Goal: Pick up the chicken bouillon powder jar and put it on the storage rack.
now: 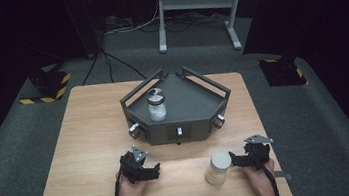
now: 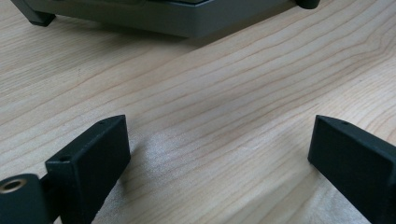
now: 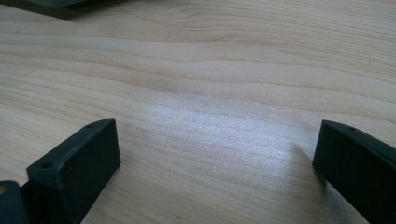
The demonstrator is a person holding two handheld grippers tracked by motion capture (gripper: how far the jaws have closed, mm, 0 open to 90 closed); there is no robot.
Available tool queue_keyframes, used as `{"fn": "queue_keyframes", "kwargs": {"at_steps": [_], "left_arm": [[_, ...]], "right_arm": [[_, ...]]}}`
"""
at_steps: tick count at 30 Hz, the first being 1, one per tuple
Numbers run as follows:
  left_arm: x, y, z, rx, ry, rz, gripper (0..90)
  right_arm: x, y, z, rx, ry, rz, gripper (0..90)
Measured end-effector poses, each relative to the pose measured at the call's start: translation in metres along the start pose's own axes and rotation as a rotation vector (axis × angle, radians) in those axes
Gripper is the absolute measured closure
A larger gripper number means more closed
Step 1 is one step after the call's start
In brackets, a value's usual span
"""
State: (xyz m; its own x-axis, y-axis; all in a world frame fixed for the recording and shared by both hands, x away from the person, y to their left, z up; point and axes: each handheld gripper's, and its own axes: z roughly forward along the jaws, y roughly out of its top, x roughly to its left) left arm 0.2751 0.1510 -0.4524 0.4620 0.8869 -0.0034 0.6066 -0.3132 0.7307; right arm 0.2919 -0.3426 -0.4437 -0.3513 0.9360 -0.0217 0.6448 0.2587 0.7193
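Pale wood grain runs across the table [image 1: 82, 139], which bears everything in hand; going from its left side, the left gripper [image 1: 157, 170] lies on the near part of the board in the person's left hand [image 1: 132, 191], a grey three-cornered plate on top of it and a cable trailing back along the forearm; in the left gripper view its two black jaws stand wide apart just over the bare table [image 2: 210, 116], nothing between them, with the foot and lower wall of the dark grey tray [image 2: 187, 18] across the top edge.

That dark grey tray [image 1: 191, 108], a many-sided raised tray with rails along its back edges and small knobs on its front faces, sits at the middle of the table, beyond both grippers; inside it, toward its left part, stands a clear jar [image 1: 156, 105] with a white filling and a lid marked in dark and light quarters.

Nearer the person and right of centre stands a white-capped jar [image 1: 219, 168], upright on the wood, well apart from the tray; the right gripper [image 1: 234, 161] rests just beside it on its right, held by the right hand [image 1: 260, 178], whether touching the jar I cannot tell; in the right gripper view its jaws also stand wide open over plain table [image 3: 210, 107], holding nothing.
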Motion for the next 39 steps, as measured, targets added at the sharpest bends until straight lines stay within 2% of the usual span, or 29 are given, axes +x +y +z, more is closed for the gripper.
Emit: {"fn": "queue_keyframes", "kwargs": {"at_steps": [18,30,39], "left_arm": [[0.000,0.000,0.000,0.000,-0.001,-0.001,5.5],[0.000,0.000,0.000,0.001,-0.001,0.000,5.5],[0.000,0.000,0.000,0.000,-0.001,-0.001,5.5]], "right_arm": [[0.001,-0.012,-0.013,-0.004,0.002,-0.006,2.3],[-0.010,-0.030,-0.044,-0.030,0.093,-0.030,2.3],[-0.005,-0.045,-0.063,-0.032,0.173,-0.052,3.3]]}}
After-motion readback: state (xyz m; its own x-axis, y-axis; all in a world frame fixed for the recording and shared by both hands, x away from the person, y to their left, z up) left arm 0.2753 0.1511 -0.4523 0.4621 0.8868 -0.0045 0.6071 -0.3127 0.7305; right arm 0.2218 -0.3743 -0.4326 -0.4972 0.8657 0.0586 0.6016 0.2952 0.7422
